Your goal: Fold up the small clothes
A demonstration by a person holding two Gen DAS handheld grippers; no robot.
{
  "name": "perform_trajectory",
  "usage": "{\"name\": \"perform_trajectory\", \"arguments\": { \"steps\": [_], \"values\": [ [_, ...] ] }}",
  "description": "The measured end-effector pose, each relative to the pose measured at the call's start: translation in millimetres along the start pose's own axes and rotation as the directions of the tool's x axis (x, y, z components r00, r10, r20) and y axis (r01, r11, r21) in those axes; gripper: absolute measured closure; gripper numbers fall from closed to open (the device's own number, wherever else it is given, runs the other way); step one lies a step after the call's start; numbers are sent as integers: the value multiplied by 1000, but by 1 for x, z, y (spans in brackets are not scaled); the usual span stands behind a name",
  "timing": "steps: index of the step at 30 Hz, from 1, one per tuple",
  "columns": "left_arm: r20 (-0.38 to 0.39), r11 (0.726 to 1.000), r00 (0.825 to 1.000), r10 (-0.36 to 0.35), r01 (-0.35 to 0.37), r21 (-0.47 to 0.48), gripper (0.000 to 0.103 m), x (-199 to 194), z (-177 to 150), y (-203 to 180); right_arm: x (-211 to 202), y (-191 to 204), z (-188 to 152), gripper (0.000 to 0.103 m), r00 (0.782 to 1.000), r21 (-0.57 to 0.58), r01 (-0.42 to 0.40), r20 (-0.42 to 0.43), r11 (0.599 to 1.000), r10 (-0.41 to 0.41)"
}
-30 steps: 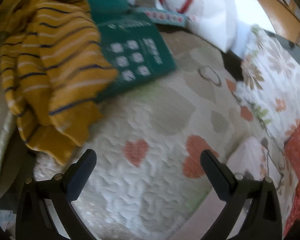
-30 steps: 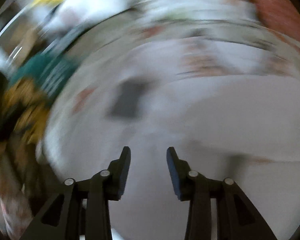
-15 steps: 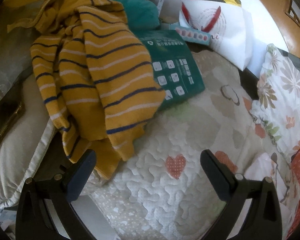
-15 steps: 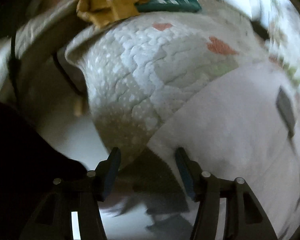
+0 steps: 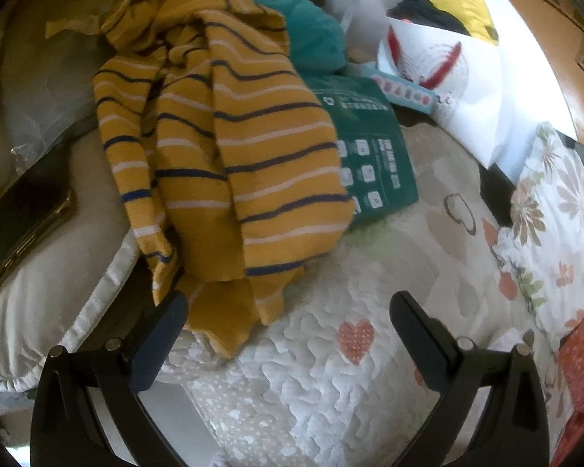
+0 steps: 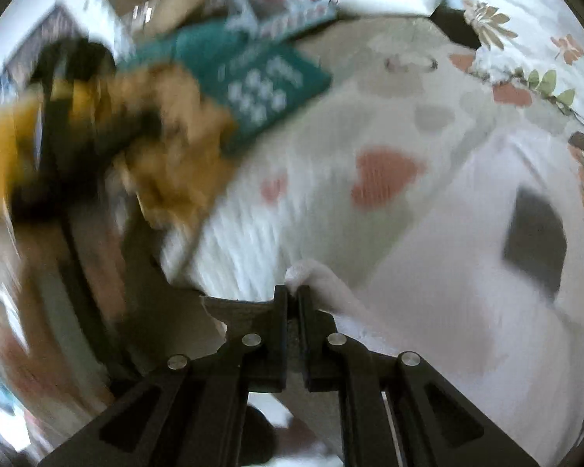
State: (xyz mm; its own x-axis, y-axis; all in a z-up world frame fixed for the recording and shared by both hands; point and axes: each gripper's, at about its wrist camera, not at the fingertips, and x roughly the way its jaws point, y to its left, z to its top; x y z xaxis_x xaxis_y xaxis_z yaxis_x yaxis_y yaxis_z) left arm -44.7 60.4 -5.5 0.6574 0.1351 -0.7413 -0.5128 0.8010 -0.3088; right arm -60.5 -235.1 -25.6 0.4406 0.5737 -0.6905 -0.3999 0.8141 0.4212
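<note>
A mustard-yellow top with navy and white stripes (image 5: 229, 148) lies crumpled at the left end of a heart-print quilt (image 5: 331, 381). My left gripper (image 5: 288, 311) hangs open just short of its lower hem, and the left finger (image 5: 159, 334) is close beside the cloth. In the right wrist view a white garment (image 6: 447, 280) with a dark patch (image 6: 533, 241) is spread on the quilt (image 6: 311, 202). My right gripper (image 6: 292, 292) is shut on a corner of that white garment, which pokes out at the tips. The striped top (image 6: 175, 148) shows blurred at the left.
A green printed pack (image 5: 373, 155) lies behind the striped top, with a teal cloth (image 5: 311, 35) and a white paper bag (image 5: 459, 89) beyond. A floral cushion (image 5: 556, 210) borders the right. A beige cushion (image 5: 46, 284) carrying a phone (image 5: 19, 225) sits left.
The left gripper has drifted toward the striped top, which now fills more of its view. The right gripper swung across to the quilt's edge and went from open to shut on the white garment's corner.
</note>
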Motion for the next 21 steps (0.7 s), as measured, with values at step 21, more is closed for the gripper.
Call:
{"name": "perform_trajectory", "arguments": {
  "steps": [21],
  "values": [
    [-67,991,996,-51,59,122,0,18,-26,-81,-221,-129,65,97,898,335,-82,433,939,-75]
  ]
}}
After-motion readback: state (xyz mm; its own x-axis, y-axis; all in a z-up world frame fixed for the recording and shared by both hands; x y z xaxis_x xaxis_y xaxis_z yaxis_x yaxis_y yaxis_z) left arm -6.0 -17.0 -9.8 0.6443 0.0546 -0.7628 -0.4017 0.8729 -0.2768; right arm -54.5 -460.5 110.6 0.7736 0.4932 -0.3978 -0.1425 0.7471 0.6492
